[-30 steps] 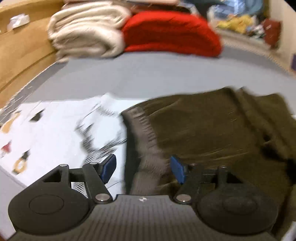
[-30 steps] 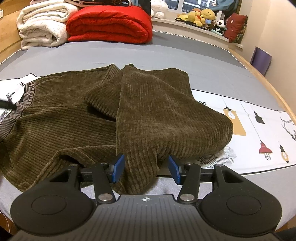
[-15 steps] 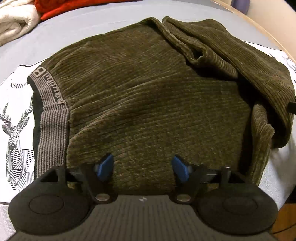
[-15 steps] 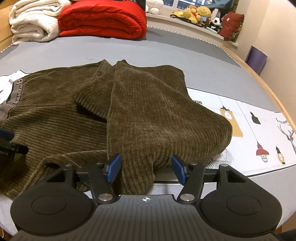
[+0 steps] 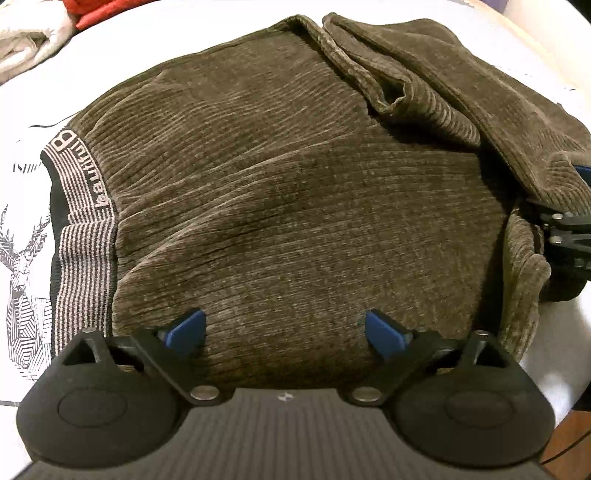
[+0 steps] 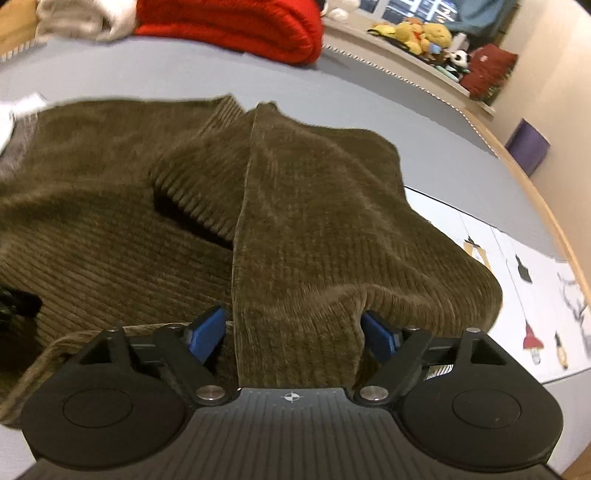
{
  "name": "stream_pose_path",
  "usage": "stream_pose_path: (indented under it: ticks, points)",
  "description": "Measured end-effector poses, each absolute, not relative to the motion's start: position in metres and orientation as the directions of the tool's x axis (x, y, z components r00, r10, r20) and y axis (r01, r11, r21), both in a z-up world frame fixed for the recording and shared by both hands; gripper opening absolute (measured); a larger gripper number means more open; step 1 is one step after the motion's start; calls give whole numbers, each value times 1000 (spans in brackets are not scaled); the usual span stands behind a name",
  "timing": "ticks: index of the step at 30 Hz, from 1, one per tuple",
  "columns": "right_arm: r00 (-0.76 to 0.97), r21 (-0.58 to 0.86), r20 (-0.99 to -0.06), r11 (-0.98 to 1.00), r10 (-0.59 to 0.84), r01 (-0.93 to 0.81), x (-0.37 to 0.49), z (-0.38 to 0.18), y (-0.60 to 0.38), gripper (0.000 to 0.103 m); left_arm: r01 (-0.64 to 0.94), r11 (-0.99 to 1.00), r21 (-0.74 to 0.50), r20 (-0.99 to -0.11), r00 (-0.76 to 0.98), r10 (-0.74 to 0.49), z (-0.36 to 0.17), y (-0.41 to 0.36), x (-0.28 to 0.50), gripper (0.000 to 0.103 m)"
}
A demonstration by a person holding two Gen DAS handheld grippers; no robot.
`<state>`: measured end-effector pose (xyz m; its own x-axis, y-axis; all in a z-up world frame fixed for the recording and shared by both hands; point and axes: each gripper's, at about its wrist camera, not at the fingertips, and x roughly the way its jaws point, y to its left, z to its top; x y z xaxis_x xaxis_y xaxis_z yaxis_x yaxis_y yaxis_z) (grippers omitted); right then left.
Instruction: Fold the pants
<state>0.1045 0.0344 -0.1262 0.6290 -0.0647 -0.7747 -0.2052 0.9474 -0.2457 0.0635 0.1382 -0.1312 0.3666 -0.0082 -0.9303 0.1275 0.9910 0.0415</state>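
Observation:
Olive-brown ribbed pants (image 5: 295,192) lie on the bed, legs folded back in a loose heap; the striped grey waistband (image 5: 83,206) is at the left. My left gripper (image 5: 284,330) is open, low over the near edge of the seat area, fabric between its blue pads. My right gripper (image 6: 293,332) is open, with a fold of the pant leg (image 6: 314,240) lying between its blue pads. The right gripper also shows at the right edge of the left wrist view (image 5: 569,229), beside the folded leg.
The bed has a grey sheet (image 6: 184,74) and a white printed cloth (image 6: 517,288) under the pants. A red blanket (image 6: 236,26) and a cream blanket (image 6: 81,14) are stacked at the far end. Stuffed toys (image 6: 424,35) line a ledge. The wooden bed edge (image 6: 535,192) runs along the right.
My left gripper swung from the waistband side to the pants' near edge and moved in close. My right gripper moved forward and lower over the folded leg. Both stayed open.

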Motion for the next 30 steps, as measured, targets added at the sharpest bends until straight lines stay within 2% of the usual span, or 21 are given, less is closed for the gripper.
stream_pose_path:
  ticks: [3,5,7,10,13,16,21,23,25,30]
  points:
    - [619,-336,-776,910,-121,-242,114,-138,41,78,117,992,55,-931,364,9,-132,136,64,98]
    - [620,-383,-768,891,-159,-246,118,-140,36,65,109,992,57,-931,364,13,-132,135,65,98]
    - [612,-361,-775,905,-157,-224,123,-132,20,33,104,993,57,-930,367,15,-132,136,65,98]
    - [623,-300,-773,934,-119,-193,126,-107,-17,19,99,993,58,-929,370,17,-132,136,62,99]
    - [645,-241,-756,964,-115,-111,121,-79,-69,19,95,994,63,-928,372,23,-132,136,60,99]
    - [614,-144,-779,989,-128,23,108,-71,-134,17,93,993,70,-929,370,31,-132,134,59,101]
    - [369,-1,-927,985,-65,171,82,-124,-207,18,79,992,93,-930,362,59,-134,128,61,103]
    - [368,4,-928,989,-50,145,77,-132,-209,22,69,993,101,-932,356,70,-135,126,62,103]
    - [398,-31,-915,993,-73,111,74,-130,-206,36,60,993,102,-933,352,75,-134,125,63,103]
    - [461,-16,-886,998,-44,65,70,-105,-219,54,53,994,98,-934,349,73,-136,124,63,103]
